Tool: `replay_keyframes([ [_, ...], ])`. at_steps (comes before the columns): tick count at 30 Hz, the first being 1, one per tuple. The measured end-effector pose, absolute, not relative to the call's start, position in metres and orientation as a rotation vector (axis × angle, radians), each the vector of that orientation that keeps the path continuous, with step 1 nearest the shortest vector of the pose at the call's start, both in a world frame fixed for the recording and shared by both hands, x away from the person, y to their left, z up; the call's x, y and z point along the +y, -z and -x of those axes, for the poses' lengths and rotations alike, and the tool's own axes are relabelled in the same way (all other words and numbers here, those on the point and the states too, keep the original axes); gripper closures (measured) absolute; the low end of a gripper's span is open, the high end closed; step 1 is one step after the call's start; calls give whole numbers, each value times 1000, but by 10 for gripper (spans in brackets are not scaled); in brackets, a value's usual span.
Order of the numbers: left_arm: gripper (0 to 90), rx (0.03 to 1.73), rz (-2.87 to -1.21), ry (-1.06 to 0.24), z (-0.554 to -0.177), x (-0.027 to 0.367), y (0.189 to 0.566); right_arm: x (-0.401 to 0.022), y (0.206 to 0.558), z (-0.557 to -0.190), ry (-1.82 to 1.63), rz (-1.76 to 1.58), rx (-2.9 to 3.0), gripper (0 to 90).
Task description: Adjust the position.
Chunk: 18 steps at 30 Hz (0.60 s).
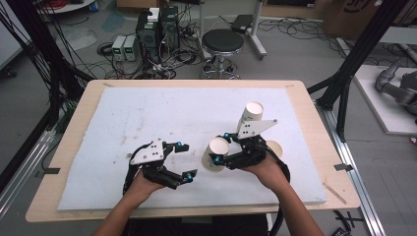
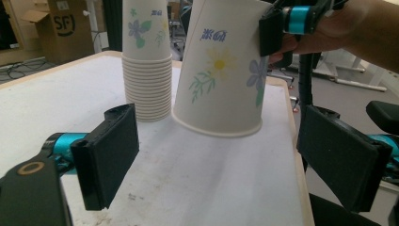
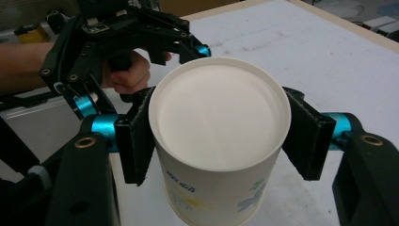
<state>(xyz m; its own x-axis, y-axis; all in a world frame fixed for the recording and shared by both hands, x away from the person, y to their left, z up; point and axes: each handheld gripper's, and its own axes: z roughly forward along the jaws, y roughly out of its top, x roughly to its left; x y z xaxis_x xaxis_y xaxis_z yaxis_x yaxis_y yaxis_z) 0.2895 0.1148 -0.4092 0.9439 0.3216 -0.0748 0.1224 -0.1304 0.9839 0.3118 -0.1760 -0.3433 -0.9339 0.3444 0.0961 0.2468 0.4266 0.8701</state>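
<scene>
Right now the paper cup [image 3: 219, 141] is upside down, its flat white base toward the right gripper view's camera and its rim low over the white surface [image 1: 147, 118], tilted so that only one side of the rim looks to be near the foam — whether it touches there I cannot tell. The right hand-held gripper [image 1: 221, 147] is clamped on it, one black pad on each side of the wall just under the base. Behind it, farther from the person, the stack of cups [image 2: 146, 80] stands inverted on the surface, near the held cup but apart from it.

Several things could go wrong from here, as I judge it. Thin paper gives under a hard squeeze, so more pressure could crease or oval the wall. With a grip this high on a tapering wall, the cup could slip out downward. And a careless swing could knock the tilted cup into the stack and topple it.

The right hand [image 1: 268, 167] comes in from the lower right, wrist bent, gripper pointing left across the table. The left hand-held gripper [image 1: 184, 160] sits just left of the cup, jaws spread wide and holding nothing — aimed at the cup's flowered side, low over the surface.
</scene>
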Motion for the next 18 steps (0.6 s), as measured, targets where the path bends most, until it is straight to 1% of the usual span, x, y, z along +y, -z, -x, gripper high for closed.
replay_keyframes([
  [7, 135, 308, -1727, -159, -292, 99, 410, -166, 346, -309, -1540, -499, 2598, 351],
  [18, 136, 298, -1738, -141, -294, 90, 412, -159, 346, -306, -1564, -467, 2620, 351],
])
